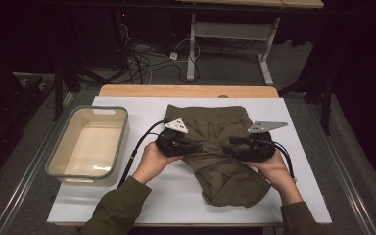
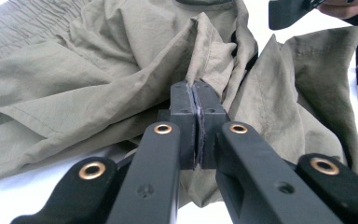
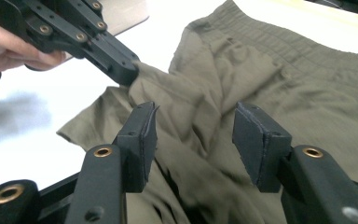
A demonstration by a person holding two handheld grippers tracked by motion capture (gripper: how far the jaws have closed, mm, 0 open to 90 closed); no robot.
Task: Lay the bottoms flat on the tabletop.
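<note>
At a white-covered table point(image 1: 127, 196), you work a pair of olive-green shorts point(image 1: 215, 147) that lie rumpled at the middle of the sheet, waistband toward the far edge and one leg folded back toward you; your left claw point(image 2: 194, 95) is clamped tight on a raised ridge of the fabric, jaws pressed together with cloth pinched between them; your right claw point(image 3: 193, 140) hovers over the garment's other side with its jaws partly apart and nothing gripped, the cloth lying loose below and between the pads point(image 3: 144, 140); seen from above, the two claws face each other across the shorts, left claw point(image 1: 176, 142) and right claw point(image 1: 247, 144) near but not touching; a clear plastic tub point(image 1: 88, 144) stands to the left of the shorts, just beside your left hand point(image 1: 149, 161), with a black cable point(image 1: 137, 147) trailing between them; beyond the table, a tangle of cables point(image 1: 147, 61) lies on the floor by the legs of a second desk point(image 1: 230, 29); folds of the fabric bunch up between the two claws.
</note>
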